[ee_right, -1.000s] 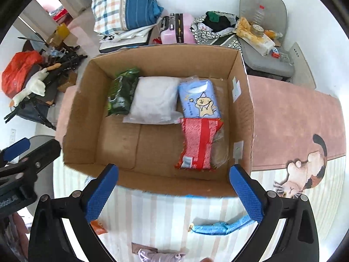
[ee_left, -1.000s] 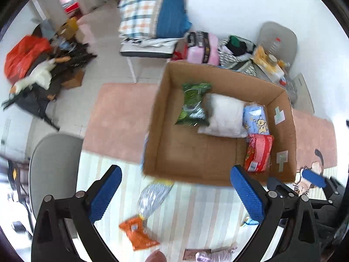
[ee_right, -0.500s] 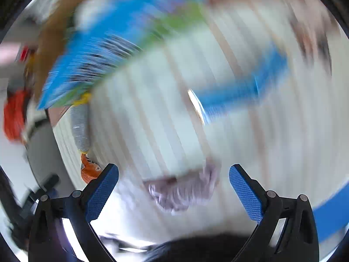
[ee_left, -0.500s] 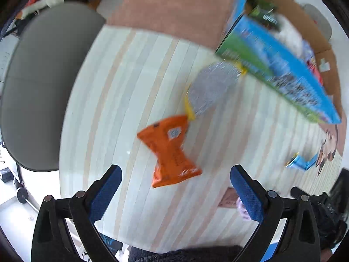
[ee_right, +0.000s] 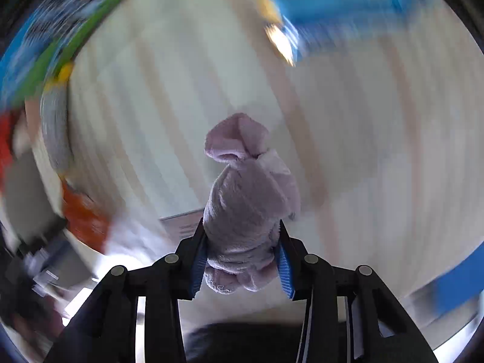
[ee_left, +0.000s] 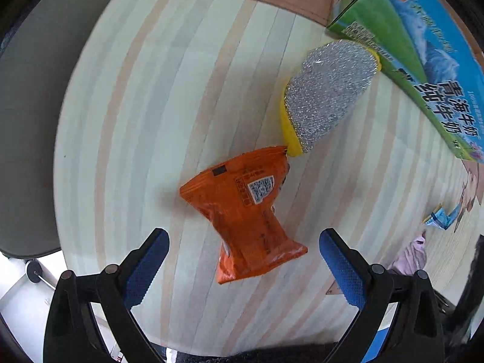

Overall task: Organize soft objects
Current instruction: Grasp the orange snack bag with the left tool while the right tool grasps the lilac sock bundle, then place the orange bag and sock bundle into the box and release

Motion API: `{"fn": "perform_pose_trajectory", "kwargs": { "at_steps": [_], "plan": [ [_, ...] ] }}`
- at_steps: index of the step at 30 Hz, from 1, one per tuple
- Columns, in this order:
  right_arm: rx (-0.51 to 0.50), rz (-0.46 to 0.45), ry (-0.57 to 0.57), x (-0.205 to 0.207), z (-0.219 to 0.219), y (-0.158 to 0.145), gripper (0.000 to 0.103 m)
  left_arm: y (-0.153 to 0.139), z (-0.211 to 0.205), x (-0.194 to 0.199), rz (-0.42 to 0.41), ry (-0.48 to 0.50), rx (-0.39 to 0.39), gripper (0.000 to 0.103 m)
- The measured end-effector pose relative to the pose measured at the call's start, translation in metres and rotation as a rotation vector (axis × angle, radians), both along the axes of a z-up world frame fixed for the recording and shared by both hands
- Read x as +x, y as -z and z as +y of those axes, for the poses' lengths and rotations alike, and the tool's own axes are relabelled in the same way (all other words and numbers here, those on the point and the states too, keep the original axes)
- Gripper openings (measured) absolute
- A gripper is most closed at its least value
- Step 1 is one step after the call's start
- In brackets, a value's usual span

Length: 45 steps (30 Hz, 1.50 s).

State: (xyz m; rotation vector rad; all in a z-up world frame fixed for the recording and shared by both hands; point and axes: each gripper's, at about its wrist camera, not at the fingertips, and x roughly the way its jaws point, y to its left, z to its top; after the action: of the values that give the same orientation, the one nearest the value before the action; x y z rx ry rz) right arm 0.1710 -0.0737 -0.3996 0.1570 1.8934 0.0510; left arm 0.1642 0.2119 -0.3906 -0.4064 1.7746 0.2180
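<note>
An orange snack packet (ee_left: 245, 214) lies on the striped table. My left gripper (ee_left: 243, 267) is open, its fingers on either side of the packet's near end, not touching it. A silver and yellow scrub sponge (ee_left: 325, 96) lies just beyond the packet, against the printed side of the cardboard box (ee_left: 423, 48). My right gripper (ee_right: 242, 257) is shut on a rolled lilac fluffy cloth (ee_right: 248, 193) and holds it above the table. The right wrist view is blurred by motion.
A blue wrapper (ee_left: 440, 217) lies at the right of the table; it also shows in the right wrist view (ee_right: 332, 9). A grey chair (ee_left: 33, 121) stands past the table's left edge. The striped tablecloth (ee_left: 151, 90) has free room to the left.
Both grippers dropped from above the box to the table. The right gripper shut on the lilac cloth and lifted it. The left gripper moved closer over the orange packet.
</note>
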Motion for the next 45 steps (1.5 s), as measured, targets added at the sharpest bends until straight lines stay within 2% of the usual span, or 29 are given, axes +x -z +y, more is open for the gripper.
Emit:
{"fn": "perform_pose_trajectory", "kwargs": {
  "at_steps": [1,2,3,4,5,6,8,11,15,19,22,25,27,33,36,39,42,45],
  "plan": [
    [-0.024,-0.009,-0.078,0.003,0.008,-0.003,0.042,0.005,0.000,0.001,0.008,-0.002,-0.003,0.101],
    [-0.033,-0.007,-0.123,0.005,0.013,-0.003,0.042,0.011,-0.001,0.002,0.009,-0.004,-0.013,0.092],
    [-0.037,-0.007,-0.158,0.007,0.018,-0.003,0.042,0.015,-0.002,0.003,0.015,0.000,-0.013,0.075],
    [-0.043,-0.011,-0.173,0.009,0.021,-0.002,0.044,0.018,-0.004,0.003,0.020,0.005,-0.012,0.064],
    [-0.056,-0.013,-0.189,0.012,0.022,-0.002,0.050,0.022,-0.005,0.004,0.025,0.014,-0.012,0.050],
    [-0.060,-0.019,-0.185,0.013,0.022,-0.002,0.058,0.022,-0.008,0.004,0.014,0.026,0.002,0.044],
    [-0.041,-0.037,-0.145,0.012,0.019,-0.006,0.070,0.018,-0.016,0.003,-0.020,0.070,0.007,0.039],
    [0.002,-0.043,-0.058,0.010,0.003,-0.011,0.071,0.016,-0.033,-0.003,-0.030,0.130,0.009,0.039],
    [-0.011,-0.020,0.045,0.010,-0.027,-0.011,0.071,0.009,-0.064,-0.014,-0.047,0.213,0.026,0.039],
    [0.016,-0.001,0.097,0.003,-0.044,-0.007,0.071,0.013,-0.089,-0.014,-0.035,0.245,0.020,0.039],
    [0.006,-0.009,0.083,0.003,-0.052,-0.002,0.070,0.016,-0.101,-0.013,-0.028,0.266,0.033,0.039],
    [0.006,-0.028,0.049,0.007,-0.046,-0.005,0.056,0.020,-0.119,-0.010,-0.024,0.274,0.038,0.039],
    [0.002,-0.030,0.024,0.008,-0.046,-0.005,0.044,0.024,-0.127,0.005,-0.023,0.276,0.039,0.039],
    [0.025,-0.054,-0.019,0.012,-0.047,-0.019,0.037,-0.011,-0.146,0.024,-0.073,0.276,0.003,0.039],
    [0.082,-0.090,-0.013,0.022,-0.053,-0.049,0.036,-0.049,-0.156,0.038,-0.140,0.276,-0.049,0.039],
    [0.144,-0.165,-0.020,0.036,-0.063,-0.094,0.036,-0.099,-0.165,0.064,-0.240,0.283,-0.094,0.039],
    [0.190,-0.262,-0.046,0.073,-0.069,-0.150,0.036,-0.142,-0.167,0.103,-0.321,0.293,-0.140,0.039],
    [0.217,-0.349,-0.083,0.110,-0.069,-0.193,0.036,-0.168,-0.159,0.149,-0.359,0.306,-0.143,0.039]
  ]
}}
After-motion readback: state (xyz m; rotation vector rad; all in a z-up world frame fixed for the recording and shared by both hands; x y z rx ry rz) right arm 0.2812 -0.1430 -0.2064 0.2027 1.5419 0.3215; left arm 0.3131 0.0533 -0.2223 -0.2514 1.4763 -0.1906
